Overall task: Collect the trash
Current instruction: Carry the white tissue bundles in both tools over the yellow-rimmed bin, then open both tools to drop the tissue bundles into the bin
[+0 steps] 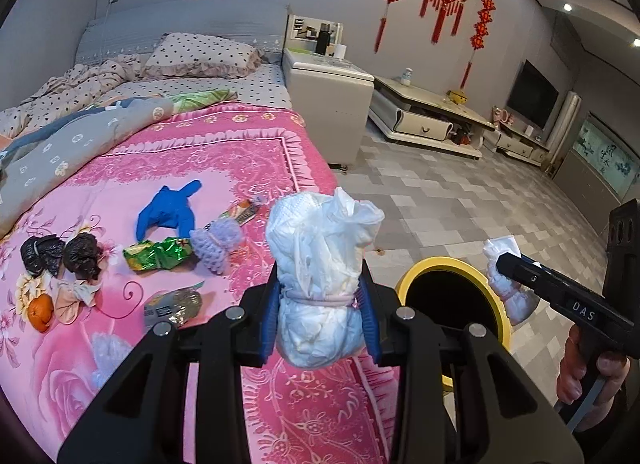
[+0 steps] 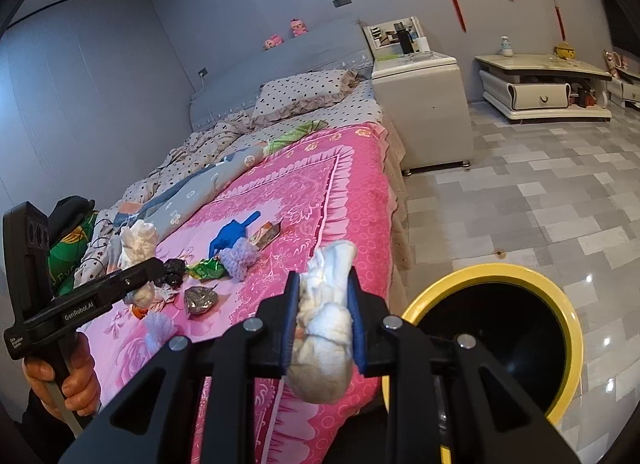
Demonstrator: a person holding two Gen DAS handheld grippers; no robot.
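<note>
White tissue bundles fill both my tongs — my left tongs [image 1: 320, 304] are clamped on a white wad tied with a pink band [image 1: 320, 276], held upright over the edge of the pink bedspread [image 1: 240, 152]. My right tongs [image 2: 324, 328] pinch a smaller white wad [image 2: 326, 328], angled toward the yellow-rimmed bin [image 2: 500, 268] on the floor beside the bed. More trash lies on the bedspread — a blue glove [image 1: 170, 208], a green wrapper [image 1: 158, 253], black bags [image 1: 42, 254]
</note>
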